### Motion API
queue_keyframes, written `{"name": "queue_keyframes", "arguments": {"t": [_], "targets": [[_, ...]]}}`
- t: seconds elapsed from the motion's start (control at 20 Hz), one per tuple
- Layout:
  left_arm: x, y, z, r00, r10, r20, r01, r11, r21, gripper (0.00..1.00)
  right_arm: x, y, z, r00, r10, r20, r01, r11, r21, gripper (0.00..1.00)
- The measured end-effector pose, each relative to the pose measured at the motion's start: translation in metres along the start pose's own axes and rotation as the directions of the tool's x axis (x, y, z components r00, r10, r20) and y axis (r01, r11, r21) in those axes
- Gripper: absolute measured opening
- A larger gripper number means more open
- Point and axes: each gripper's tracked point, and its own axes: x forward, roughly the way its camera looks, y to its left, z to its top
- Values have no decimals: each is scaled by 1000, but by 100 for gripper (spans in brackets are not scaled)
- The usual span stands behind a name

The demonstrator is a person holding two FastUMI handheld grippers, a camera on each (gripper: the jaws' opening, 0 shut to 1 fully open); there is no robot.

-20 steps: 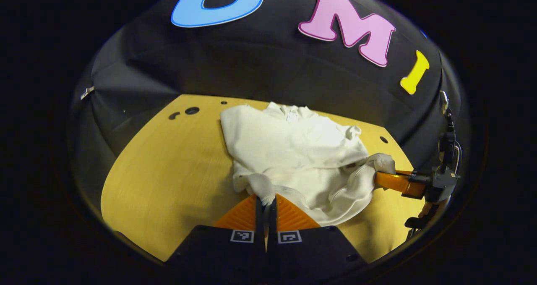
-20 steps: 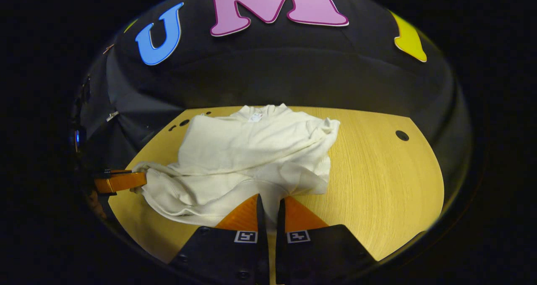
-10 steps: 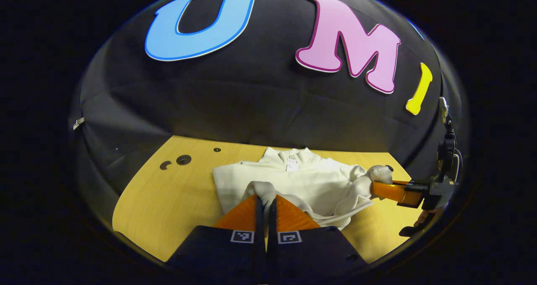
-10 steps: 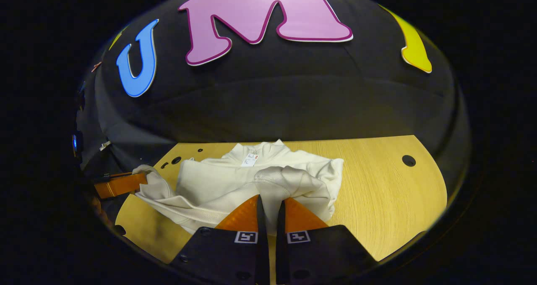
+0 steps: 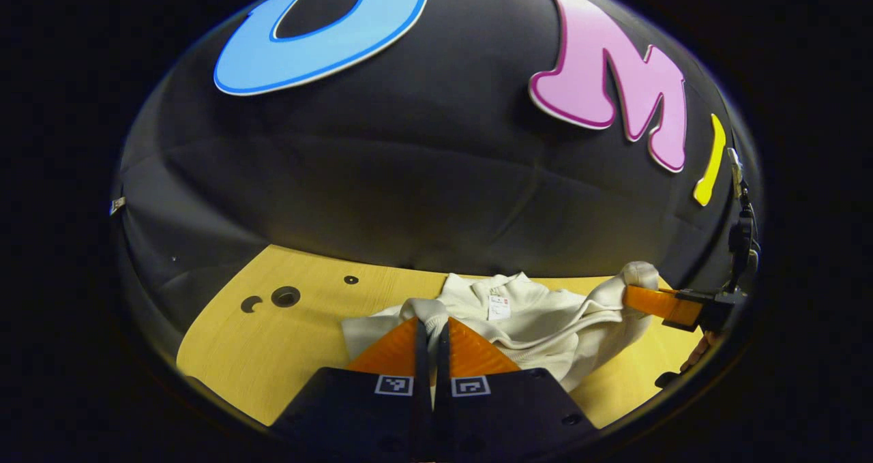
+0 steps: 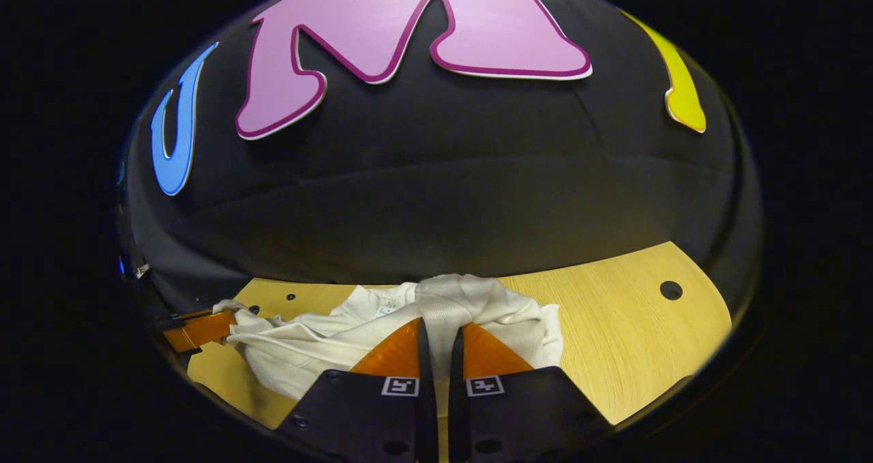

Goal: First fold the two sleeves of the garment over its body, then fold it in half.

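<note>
The cream garment [image 5: 545, 323] lies bunched on the wooden bench [image 5: 273, 340], its collar and label toward the booth's black wall; the left gripper [image 5: 432, 326] is pinched narrow on a fold of the garment's hem, cloth caught between both fingers; in the right gripper view, the right gripper [image 6: 437, 333] is likewise closed on a raised fold of the garment [image 6: 327, 347], with the bench [image 6: 627, 340] bare to its right; the left gripper [image 6: 204, 328] appears at the far left edge, clamped on cloth.
</note>
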Motion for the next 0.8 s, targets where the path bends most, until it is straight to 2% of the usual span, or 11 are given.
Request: {"name": "queue_keyframes", "arguments": {"t": [0.35,0.5,0.55,0.6,0.65,0.7,0.75,0.8], "targets": [[65,16,-19,999,43,-15,-43,999,18,7,40,-11,-32,999,-44,-7,43,993,-113,14],[79,21,-17,996,90,9,-91,989,116,19,51,-10,-44,999,-46,-13,44,991,-123,19],[79,20,-18,994,105,11,-106,985,139,28,53,-10,-45,999,-47,-14,45,992,-118,23],[80,19,-19,993,114,9,-114,983,145,29,54,-7,-48,999,-33,-19,30,994,-107,35],[79,23,-21,989,148,10,-148,977,154,41,52,-6,-49,999,-21,-24,18,995,-100,39],[80,28,-21,984,176,12,-175,971,162,54,52,-7,-49,999,-15,-28,13,995,-98,60],[75,29,-20,981,191,19,-192,968,161,67,51,-10,-49,1000,-15,-27,12,995,-100,60],[71,29,-16,979,199,32,-202,967,156,72,50,-11,-45,1000,-12,-20,10,995,-103,82]]}}
